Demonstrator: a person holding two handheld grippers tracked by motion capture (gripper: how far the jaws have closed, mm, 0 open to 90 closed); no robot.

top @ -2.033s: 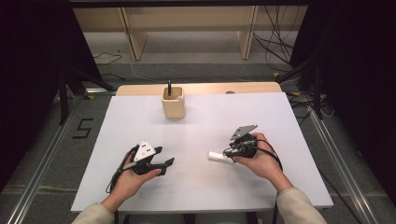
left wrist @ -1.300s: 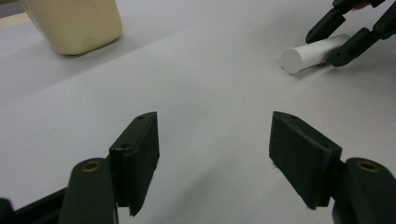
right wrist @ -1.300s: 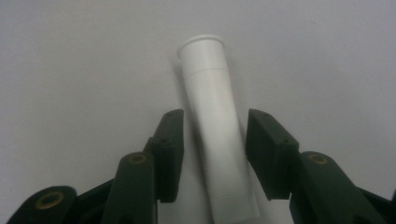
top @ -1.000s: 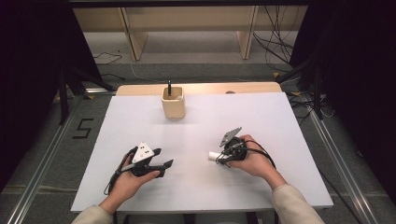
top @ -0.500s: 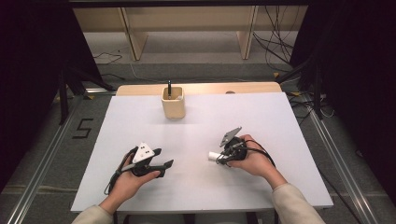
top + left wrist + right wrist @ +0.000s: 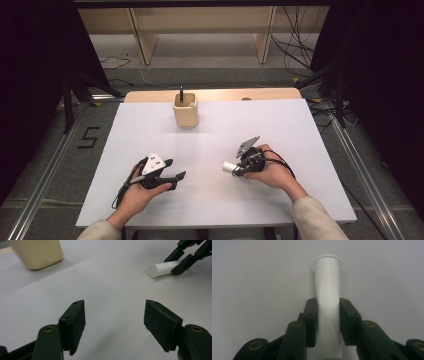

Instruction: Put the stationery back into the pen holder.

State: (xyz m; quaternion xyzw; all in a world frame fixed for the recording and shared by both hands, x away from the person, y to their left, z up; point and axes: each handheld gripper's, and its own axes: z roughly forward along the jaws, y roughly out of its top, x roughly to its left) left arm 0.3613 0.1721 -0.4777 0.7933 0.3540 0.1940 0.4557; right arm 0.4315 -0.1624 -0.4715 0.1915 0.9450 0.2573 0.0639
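Lying on the white table sheet (image 6: 300,130) right of centre and toward the person's side, the white tube (image 6: 230,166) is a short round cylinder with a rimmed cap end, and that end points toward the table's middle. In the right gripper view the white tube (image 6: 327,290) runs straight out between the two black jaws, whose pads sit against its sides partway along its length, so the right gripper (image 6: 241,169) has it clamped; those jaws have just been closing onto it. The right hand (image 6: 270,172) wraps the gripper body from the right, with the grey three-cornered plate tilted up above it and a cable looping past the wrist. In the left gripper view the tube's flat end faces that camera at upper right, gripped by the far jaws. The left gripper (image 6: 176,178) rests low over the sheet well apart from the tube, its jaws spread wide with only bare sheet between them, as the left gripper view (image 6: 113,322) shows. The left hand (image 6: 140,192) holds it near the table's front edge. Farther back, near the sheet's far edge, stands a pale wooden cup (image 6: 185,110) with a dark pen (image 6: 181,93) upright in it.
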